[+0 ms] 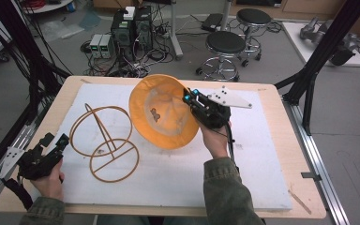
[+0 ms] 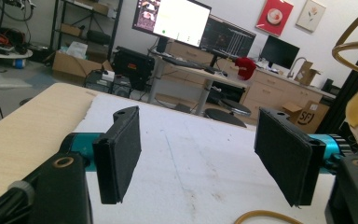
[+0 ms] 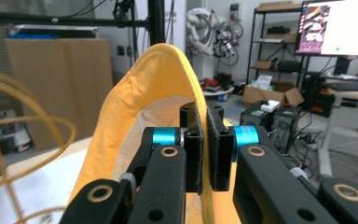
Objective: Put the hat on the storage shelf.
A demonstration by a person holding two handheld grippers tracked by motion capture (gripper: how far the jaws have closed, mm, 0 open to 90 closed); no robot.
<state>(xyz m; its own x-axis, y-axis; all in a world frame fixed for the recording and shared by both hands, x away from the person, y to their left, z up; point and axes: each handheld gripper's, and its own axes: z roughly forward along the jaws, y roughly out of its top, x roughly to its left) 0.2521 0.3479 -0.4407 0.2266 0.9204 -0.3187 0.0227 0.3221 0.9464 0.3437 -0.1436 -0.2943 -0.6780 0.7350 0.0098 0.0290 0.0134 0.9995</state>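
A yellow bucket hat [image 1: 164, 112] hangs tilted above the white mat, its pale inside facing the camera in the high view. My right gripper [image 1: 191, 99] is shut on the hat's brim at its right edge; in the right gripper view the yellow brim [image 3: 144, 88] runs between the closed pads. A gold wire hat stand [image 1: 104, 140] with two rings rests on the mat left of the hat. My left gripper [image 1: 56, 143] sits open near the table's front left edge, left of the stand, with nothing between its pads [image 2: 121, 154].
The white mat [image 1: 262, 159] covers most of the wooden table [image 1: 281, 112]. Behind the table stand two stools [image 1: 225, 47], computer boxes and cables [image 1: 131, 33]. Black frame posts [image 1: 323, 51] rise at both sides.
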